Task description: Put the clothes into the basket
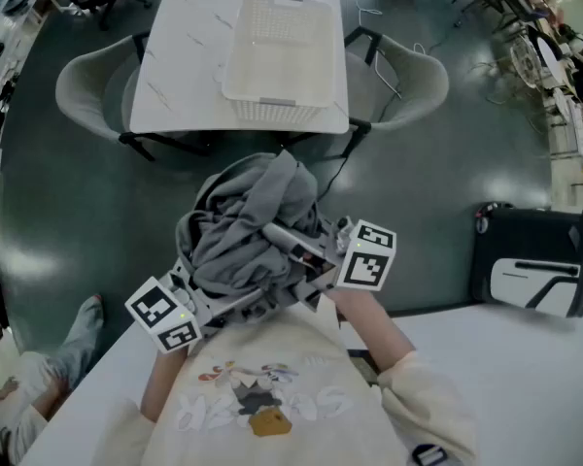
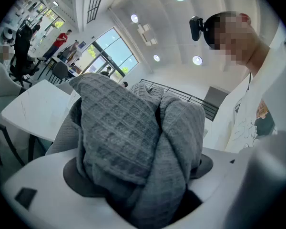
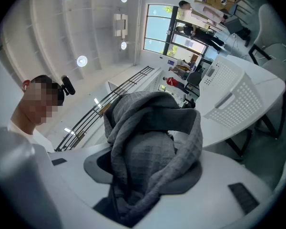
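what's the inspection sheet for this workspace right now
surface: white table, carrying only the white basket
job's things: white basket looks empty; grey garment bunched, held short of the table
clutter: nothing seen
grippers: left gripper and right gripper both clamped on the grey garment
cables: thin leads on the floor, far right
surroundings: grey chairs either side of the table; black and white case on the floor

Head cam looks steeply down from above. Gripper cams sit v. close behind the grey clothes (image 1: 257,231), aimed along jaws; right one & head share basket (image 1: 277,51).
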Motion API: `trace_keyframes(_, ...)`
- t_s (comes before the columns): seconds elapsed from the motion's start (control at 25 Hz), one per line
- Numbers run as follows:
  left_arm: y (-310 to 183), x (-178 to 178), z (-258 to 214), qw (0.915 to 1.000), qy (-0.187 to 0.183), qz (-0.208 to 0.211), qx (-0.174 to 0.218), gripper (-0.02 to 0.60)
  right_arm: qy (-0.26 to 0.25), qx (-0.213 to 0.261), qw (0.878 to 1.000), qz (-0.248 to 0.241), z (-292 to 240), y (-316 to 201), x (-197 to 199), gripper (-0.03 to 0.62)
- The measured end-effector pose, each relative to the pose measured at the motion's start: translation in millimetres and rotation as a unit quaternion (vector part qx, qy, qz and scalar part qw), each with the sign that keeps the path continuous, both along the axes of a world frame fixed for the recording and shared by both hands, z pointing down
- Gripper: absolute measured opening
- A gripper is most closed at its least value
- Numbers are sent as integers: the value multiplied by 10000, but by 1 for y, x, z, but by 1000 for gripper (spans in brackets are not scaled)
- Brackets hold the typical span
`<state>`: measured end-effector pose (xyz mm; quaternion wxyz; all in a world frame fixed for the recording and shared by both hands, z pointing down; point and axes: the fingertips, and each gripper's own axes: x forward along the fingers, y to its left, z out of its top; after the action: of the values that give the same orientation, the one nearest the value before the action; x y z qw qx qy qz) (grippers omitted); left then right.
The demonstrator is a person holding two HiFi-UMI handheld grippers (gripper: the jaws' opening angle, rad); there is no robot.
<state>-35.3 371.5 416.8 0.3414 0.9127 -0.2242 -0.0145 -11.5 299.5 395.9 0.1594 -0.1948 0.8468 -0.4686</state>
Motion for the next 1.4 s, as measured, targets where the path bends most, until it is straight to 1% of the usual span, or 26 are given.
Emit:
trace_keyframes(0.12, 38, 6, -3, 9999, 7, 60, -162, 443, 13, -101, 9999, 16, -4, 37, 6, 215)
trace_keyframes(0.2, 56, 13, -5, 9997, -21, 111, -202, 443, -14, -148, 9999, 66, -5, 55, 13, 215)
trace_keyframes(0.28, 67, 22, -7, 9997, -54, 135, -175, 443, -37, -165, 9998, 118, -6, 67, 24, 215)
trace_keyframes(0.4, 80, 34, -13, 9999, -93, 79, -121, 443, -66, -8, 9999, 103, -17, 78, 35, 215)
trace_keyframes(0.48, 87, 41, -19, 9999, -113, 52, -109, 443, -93, -36, 9999, 110, -20, 86, 43, 215)
trace_keyframes(0.72, 94, 62, -24, 9995, -233, 122, -154, 443, -215, -128, 9994, 226, -22, 94, 67, 215)
trace_keyframes(0.88, 89, 70, -20, 9992, -268, 173, -221, 443, -221, -143, 9994, 242, -20, 89, 75, 215)
trace_keyframes(1.0, 84, 76, -19, 9989, -288, 257, -249, 443, -334, -236, 9987, 300, -19, 84, 82, 215)
trace_keyframes(1.16, 76, 70, -21, 9987, -325, 293, -265, 443, -376, -224, 9984, 358, -21, 76, 77, 215)
trace_keyframes(1.28, 73, 51, -22, 9986, -344, 258, -304, 443, -375, -289, 9983, 349, -20, 72, 58, 215)
trace_keyframes(1.4, 73, 27, -19, 9987, -352, 139, -332, 443, -381, -295, 9985, 244, -18, 72, 32, 215)
